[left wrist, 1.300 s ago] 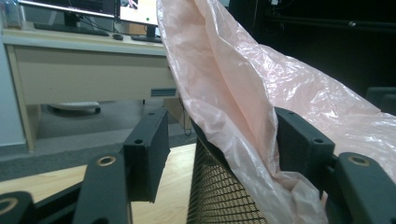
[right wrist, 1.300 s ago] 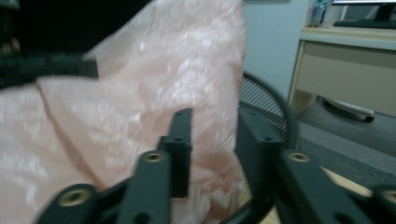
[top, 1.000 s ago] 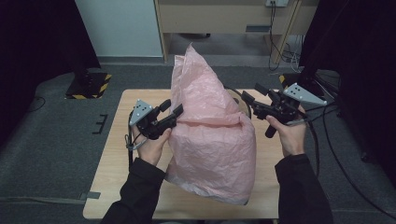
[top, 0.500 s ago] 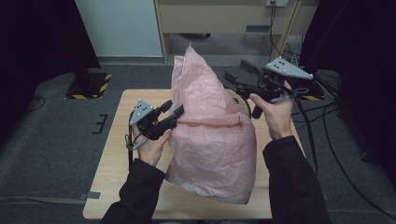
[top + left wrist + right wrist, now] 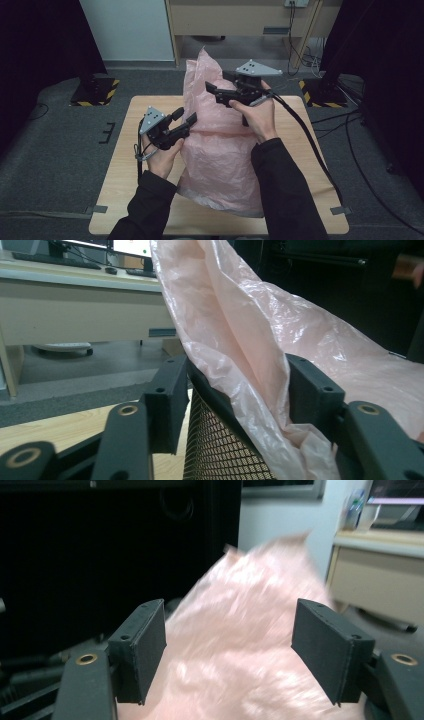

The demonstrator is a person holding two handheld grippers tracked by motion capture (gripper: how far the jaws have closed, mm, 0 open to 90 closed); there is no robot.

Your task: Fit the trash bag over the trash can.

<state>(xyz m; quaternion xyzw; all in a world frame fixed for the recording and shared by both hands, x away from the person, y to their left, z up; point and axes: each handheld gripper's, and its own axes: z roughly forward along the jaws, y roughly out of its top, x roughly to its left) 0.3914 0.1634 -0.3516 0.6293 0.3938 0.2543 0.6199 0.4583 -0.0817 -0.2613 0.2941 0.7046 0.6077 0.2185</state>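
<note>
Two tools at work on one pink plastic bag (image 5: 220, 150) draped over a black mesh bin (image 5: 220, 450) on the counter (image 5: 120, 200). Left tool (image 5: 184, 119) spans bin rim and bag edge, jaws part-open; whether they press, cannot tell. Right tool (image 5: 212, 91) open, empty, above the bag's upright top. Lining looks half done: rim unfolded, top loose.

Pale pink bag (image 5: 220, 150); black mesh bin (image 5: 220, 450), perhaps; light wood table (image 5: 120, 175).
</note>
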